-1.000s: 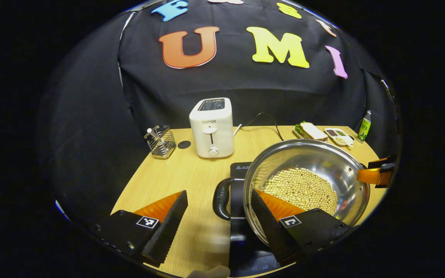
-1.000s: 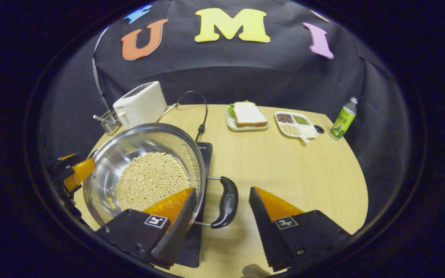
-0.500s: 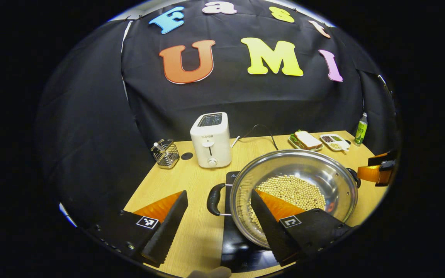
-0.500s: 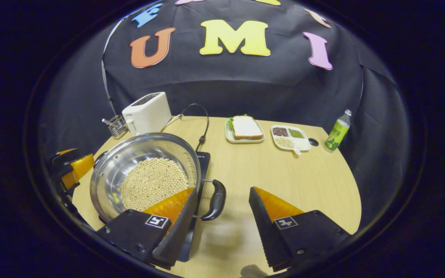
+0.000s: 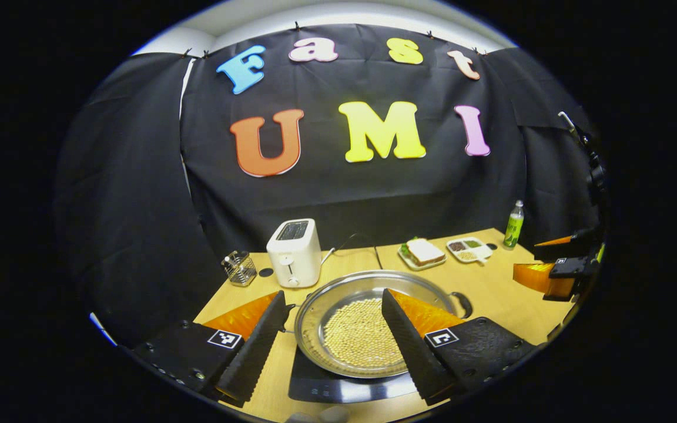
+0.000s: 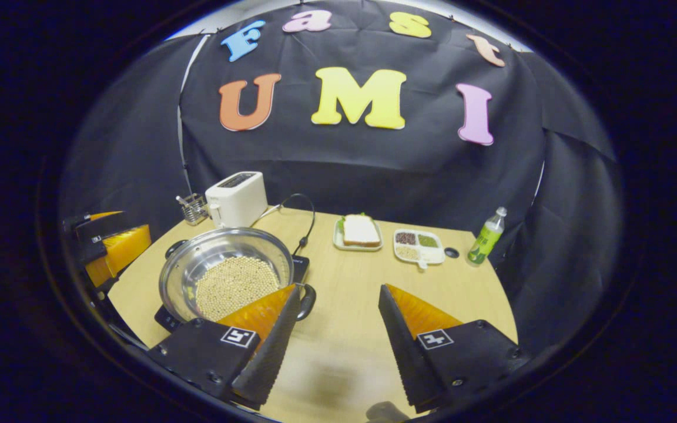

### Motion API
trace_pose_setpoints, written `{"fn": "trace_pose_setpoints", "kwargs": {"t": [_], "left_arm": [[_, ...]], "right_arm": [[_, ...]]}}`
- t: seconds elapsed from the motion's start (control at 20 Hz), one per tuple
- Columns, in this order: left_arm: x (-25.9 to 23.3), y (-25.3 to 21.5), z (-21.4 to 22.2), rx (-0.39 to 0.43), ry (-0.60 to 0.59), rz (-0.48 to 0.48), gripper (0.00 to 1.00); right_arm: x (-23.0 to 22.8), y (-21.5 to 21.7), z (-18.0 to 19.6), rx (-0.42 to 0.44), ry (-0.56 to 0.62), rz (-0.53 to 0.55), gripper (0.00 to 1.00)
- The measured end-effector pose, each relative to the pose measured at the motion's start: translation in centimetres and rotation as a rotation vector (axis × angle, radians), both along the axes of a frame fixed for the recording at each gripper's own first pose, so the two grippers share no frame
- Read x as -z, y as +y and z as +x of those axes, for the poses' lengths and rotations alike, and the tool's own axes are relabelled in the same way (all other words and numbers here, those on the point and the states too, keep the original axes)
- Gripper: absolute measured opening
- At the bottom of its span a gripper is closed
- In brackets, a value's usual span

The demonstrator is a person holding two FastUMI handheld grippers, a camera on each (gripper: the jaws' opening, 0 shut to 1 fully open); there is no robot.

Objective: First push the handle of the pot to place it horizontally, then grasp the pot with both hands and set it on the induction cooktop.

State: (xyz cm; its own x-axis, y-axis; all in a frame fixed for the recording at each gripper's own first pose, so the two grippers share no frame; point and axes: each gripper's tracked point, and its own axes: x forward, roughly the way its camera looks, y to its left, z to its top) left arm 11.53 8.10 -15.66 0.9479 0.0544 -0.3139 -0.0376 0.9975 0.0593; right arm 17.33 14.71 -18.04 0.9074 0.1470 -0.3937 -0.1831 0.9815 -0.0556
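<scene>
We are looking at a round stainless-steel pot of pale beans (image 5: pixel 362 323) sitting on the flat black induction cooktop (image 5: pixel 315 385), low centre. Our left gripper (image 5: pixel 332 338) and right gripper (image 6: pixel 338 332) are hovering above, jaws wide, holding nothing.

A light wooden table (image 6: pixel 374 282) carries everything. On it lie a black induction cooktop (image 5: pixel 338 388), a white toaster (image 6: pixel 236 198), a wire basket (image 5: pixel 238 268), a plate with a sandwich (image 6: pixel 359 231), a divided dish of grains (image 6: pixel 418 246) and a green bottle (image 6: pixel 487 236).
</scene>
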Motion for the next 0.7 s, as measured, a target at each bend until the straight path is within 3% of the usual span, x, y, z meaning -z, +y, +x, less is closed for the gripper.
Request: {"fn": "trace_pose_setpoints", "kwargs": {"t": [0.2, 0.7], "left_arm": [[-5.9, -5.6, -3.0, 0.006, -0.08, -0.045, 0.97], [-18.4, -14.7, -7.4, 0.032, -0.268, -0.094, 0.97]], "right_arm": [[-5.2, -4.8, -3.9, -0.007, -0.073, 0.023, 0.97], [-17.2, -17.6, -10.9, 0.064, -0.278, 0.113, 1.0]]}}
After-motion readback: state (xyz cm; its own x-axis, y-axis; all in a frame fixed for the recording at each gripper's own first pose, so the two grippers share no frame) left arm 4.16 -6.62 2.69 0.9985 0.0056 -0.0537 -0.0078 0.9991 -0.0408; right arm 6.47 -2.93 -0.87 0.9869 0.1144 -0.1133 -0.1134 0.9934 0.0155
